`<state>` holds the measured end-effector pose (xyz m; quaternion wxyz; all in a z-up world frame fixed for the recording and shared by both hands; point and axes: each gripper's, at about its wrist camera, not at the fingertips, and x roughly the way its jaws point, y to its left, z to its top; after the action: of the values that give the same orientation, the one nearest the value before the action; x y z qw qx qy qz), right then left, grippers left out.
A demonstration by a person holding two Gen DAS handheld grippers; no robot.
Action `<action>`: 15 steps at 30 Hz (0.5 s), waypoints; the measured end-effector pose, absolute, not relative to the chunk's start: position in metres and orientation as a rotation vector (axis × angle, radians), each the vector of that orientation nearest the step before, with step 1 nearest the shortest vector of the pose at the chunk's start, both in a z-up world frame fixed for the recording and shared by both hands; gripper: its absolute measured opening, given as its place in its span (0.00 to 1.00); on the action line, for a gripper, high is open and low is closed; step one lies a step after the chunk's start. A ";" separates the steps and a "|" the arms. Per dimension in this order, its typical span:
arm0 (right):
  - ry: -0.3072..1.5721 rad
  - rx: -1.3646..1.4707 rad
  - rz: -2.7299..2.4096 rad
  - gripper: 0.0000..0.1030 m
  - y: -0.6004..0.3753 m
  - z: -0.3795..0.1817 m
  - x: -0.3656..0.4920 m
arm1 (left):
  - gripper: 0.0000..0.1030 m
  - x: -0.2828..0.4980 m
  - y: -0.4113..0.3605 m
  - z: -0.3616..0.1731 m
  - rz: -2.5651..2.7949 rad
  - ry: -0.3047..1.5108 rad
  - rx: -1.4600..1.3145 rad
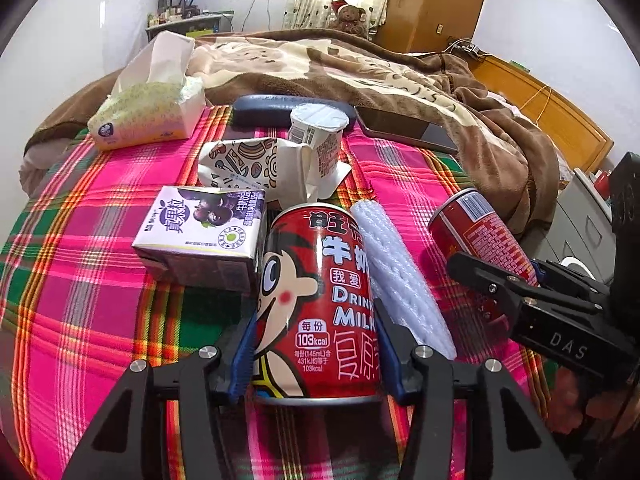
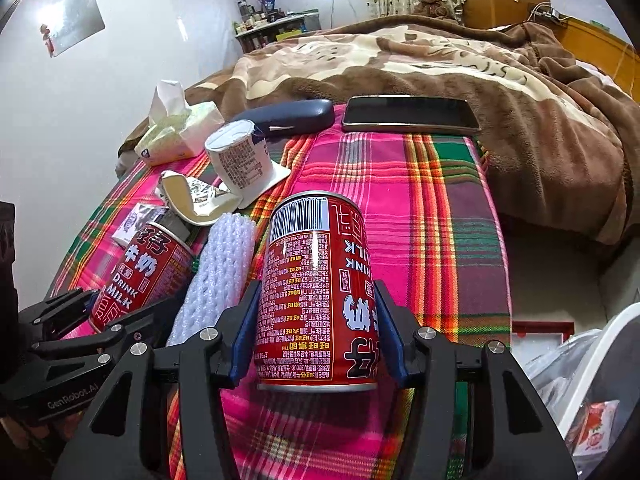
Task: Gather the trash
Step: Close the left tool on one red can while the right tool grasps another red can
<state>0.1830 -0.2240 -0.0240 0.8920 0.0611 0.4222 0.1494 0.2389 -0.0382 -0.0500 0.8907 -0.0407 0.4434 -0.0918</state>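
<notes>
- On the plaid bed cover (image 1: pixel 80 280): left tongs (image 1: pixel 316 344) clamped on one milk can (image 1: pixel 320 300), ready for lifting.
- Right tongs (image 2: pixel 318 332) clamped on second can (image 2: pixel 316 292), near trash bin (image 2: pixel 600 360).

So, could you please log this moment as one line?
left claw: shut on left milk can | right claw: shut on right milk can | both cans on plaid cloth

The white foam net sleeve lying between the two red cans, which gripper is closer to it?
Left. The foam net sleeve lies against the left gripper and its milk can; the right gripper sits slightly further off, around the other can.
</notes>
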 end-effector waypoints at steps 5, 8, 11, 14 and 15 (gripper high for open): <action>0.858 0.142 0.309 0.52 -0.227 -0.018 0.171 | 0.51 0.226 -0.040 -0.043 -0.199 0.901 -0.080; 0.847 0.147 0.305 0.52 -0.228 -0.014 0.164 | 0.51 0.216 -0.042 -0.037 -0.199 0.886 -0.077; 0.833 0.148 0.302 0.52 -0.228 -0.009 0.157 | 0.51 0.207 -0.044 -0.031 -0.208 0.875 -0.080; 0.815 0.154 0.298 0.52 -0.232 -0.004 0.147 | 0.51 0.198 -0.047 -0.025 -0.214 0.862 -0.076; 0.811 0.158 0.298 0.52 -0.233 -0.002 0.145 | 0.51 0.195 -0.048 -0.023 -0.217 0.857 -0.075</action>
<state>0.1448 -0.2334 -0.0023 0.9051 0.0767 0.3925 0.1441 0.1951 -0.0477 -0.0226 0.9032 -0.0360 0.4147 -0.1049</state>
